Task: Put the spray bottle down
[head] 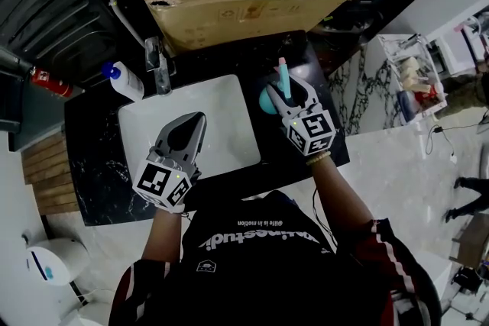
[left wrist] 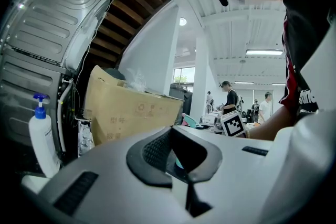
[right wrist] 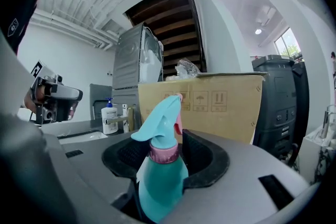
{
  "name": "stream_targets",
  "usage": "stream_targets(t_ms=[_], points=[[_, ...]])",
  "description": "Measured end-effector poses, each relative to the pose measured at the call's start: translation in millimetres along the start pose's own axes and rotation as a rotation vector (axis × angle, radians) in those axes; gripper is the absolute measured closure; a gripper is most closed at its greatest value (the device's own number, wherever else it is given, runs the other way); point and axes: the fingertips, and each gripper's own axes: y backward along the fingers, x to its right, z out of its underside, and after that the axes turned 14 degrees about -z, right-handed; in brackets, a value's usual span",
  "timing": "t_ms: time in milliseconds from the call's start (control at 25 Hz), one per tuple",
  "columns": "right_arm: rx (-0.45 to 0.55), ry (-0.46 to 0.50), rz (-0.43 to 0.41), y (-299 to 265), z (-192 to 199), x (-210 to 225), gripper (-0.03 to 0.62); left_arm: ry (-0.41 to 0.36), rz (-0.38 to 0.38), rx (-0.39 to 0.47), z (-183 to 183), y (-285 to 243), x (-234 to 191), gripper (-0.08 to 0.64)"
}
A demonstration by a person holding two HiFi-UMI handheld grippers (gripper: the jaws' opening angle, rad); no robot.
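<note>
Currently right tongs [head: 292,88] sit wide around the upright teal spray bottle [right wrist: 160,165], pads seemingly just clear. Its base is hidden behind them, over the black worktop [head: 95,164] beside the sink [head: 221,99]. Left tongs [head: 197,118] closed, empty.

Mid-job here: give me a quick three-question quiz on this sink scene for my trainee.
1. True or false: the spray bottle stands between the jaws of the right gripper.
2. Beyond the sink sits: A) a cardboard box, B) a kettle, C) a toaster.
3. In the head view, which side of the sink is the soap bottle on?
Key: 1 true; 2 A; 3 left.
</note>
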Motion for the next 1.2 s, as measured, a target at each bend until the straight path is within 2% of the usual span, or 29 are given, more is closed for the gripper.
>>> stream_targets(t_ms=[160, 520, 760, 1000, 1080, 1200], points=[[-0.012, -0.022, -0.009, 4, 3, -1, 0.360, -0.007, 0.007, 0.010, -4, 4, 3, 0.546], [-0.021, -0.041, 0.006, 37, 13, -12, 0.351, -0.019, -0.002, 0.025, -13, 14, 3, 0.546], [-0.027, -0.012, 0.015, 69, 5, -29, 0.356, -0.036, -0.003, 0.052, -26, 19, 4, 0.546], [0.038, 0.003, 0.010, 93, -35, -53, 0.464, -0.052, -0.003, 0.088, -45, 23, 9, 0.546], [0.059, 0.030, -0.012, 95, -53, -64, 0.513, -0.046, -0.006, 0.098, -51, 25, 11, 0.545], [0.086, 0.035, -0.061, 91, -75, -81, 0.543, -0.050, 0.000, 0.112, -62, 29, 15, 0.546]])
